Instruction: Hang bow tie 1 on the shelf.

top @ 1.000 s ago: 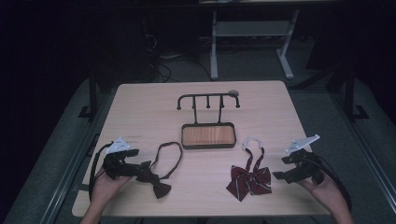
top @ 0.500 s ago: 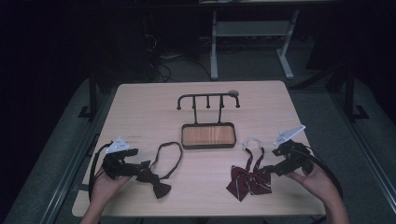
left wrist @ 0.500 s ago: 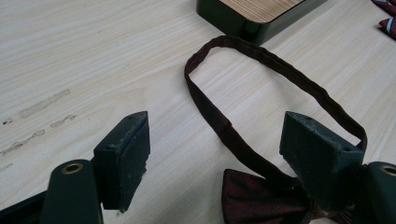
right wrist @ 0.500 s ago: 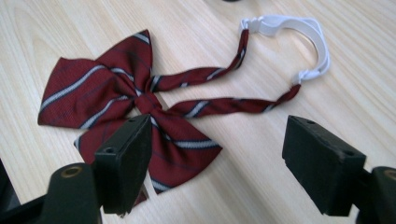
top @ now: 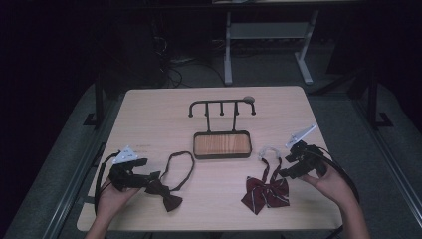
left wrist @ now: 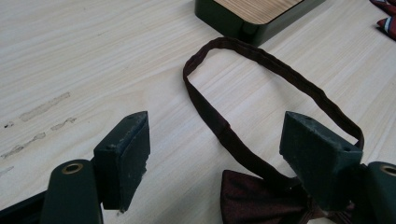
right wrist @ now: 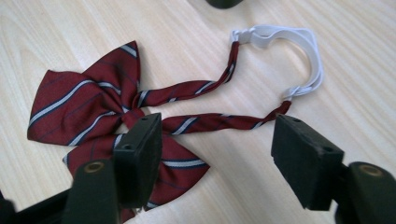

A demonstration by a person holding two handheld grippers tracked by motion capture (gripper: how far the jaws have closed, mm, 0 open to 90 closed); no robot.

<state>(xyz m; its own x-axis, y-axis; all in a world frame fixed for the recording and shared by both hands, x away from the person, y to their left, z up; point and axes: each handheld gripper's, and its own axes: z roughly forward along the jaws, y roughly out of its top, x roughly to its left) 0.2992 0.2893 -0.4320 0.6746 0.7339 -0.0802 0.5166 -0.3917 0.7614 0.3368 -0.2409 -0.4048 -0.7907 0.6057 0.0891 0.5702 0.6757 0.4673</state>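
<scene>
A dark maroon bow tie (top: pixel 168 198) lies at the table's front left, its strap loop (top: pixel 182 166) spread toward the stand. My left gripper (top: pixel 151 177) rests low beside it with its jaws open. In the left gripper view (left wrist: pixel 217 119) the strap (left wrist: pixel 261 65) runs between the pads untouched. A red striped bow tie (top: pixel 266 192) with a white elastic band (top: pixel 268 151) lies at the front right. My right gripper (top: pixel 285 172) hovers over its two straps (right wrist: pixel 210 122). Its jaws (right wrist: pixel 215 125) have just been closing, with the straps lying between them but not pinched.
A black hook stand (top: pixel 222 106) rises from a wood-topped base (top: pixel 222 144) at the table's middle. The base's corner (left wrist: pixel 254 16) lies ahead of my left gripper. Table edges run close behind both hands. The floor beyond is dark, with a desk frame (top: pixel 263 35).
My right gripper has moved left, from the table's right edge to over the red bow tie's straps. The left gripper and both ties have stayed put.
</scene>
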